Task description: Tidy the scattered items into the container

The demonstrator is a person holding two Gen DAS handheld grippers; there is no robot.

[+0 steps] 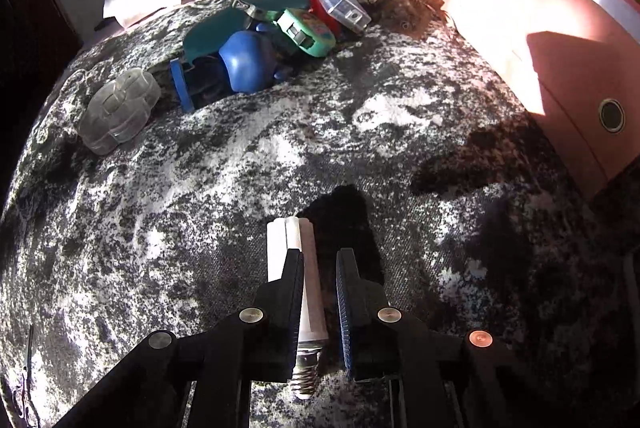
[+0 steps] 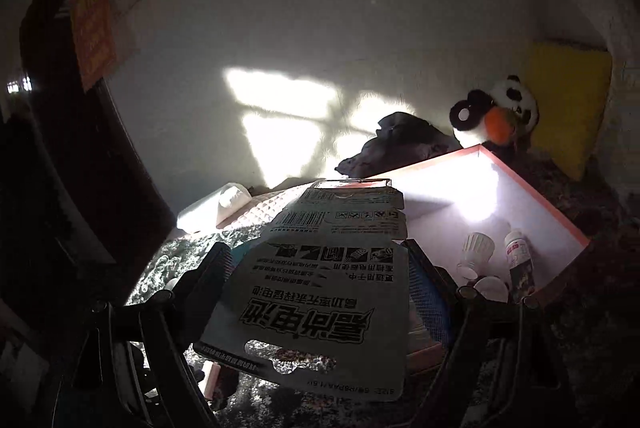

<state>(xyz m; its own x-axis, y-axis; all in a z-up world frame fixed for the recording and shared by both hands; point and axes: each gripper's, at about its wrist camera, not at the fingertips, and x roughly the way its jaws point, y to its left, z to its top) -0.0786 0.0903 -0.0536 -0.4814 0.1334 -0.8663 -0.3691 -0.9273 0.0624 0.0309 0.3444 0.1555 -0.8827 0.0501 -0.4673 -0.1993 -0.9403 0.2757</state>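
In the left wrist view my left gripper [image 1: 319, 260] straddles a white LED bulb [image 1: 294, 248] that lies on the mottled grey blanket [image 1: 240, 167]; the jaws stand a little wider than the bulb. The pink container [image 1: 540, 39] stands at the right. In the right wrist view my right gripper [image 2: 320, 260] is shut on a battery blister card [image 2: 320, 292] with printed text, held above the blanket near the pink container [image 2: 532, 187]. Inside the container lie a white bulb [image 2: 476, 252] and a small bottle [image 2: 518, 260].
A pile sits at the far side of the blanket: a blue round item [image 1: 244, 65], a green tape measure [image 1: 308, 31], a clear box [image 1: 340, 3], a clear plastic case [image 1: 118, 109]. A panda plush [image 2: 492, 111] and yellow cushion [image 2: 568, 99] lie behind the container.
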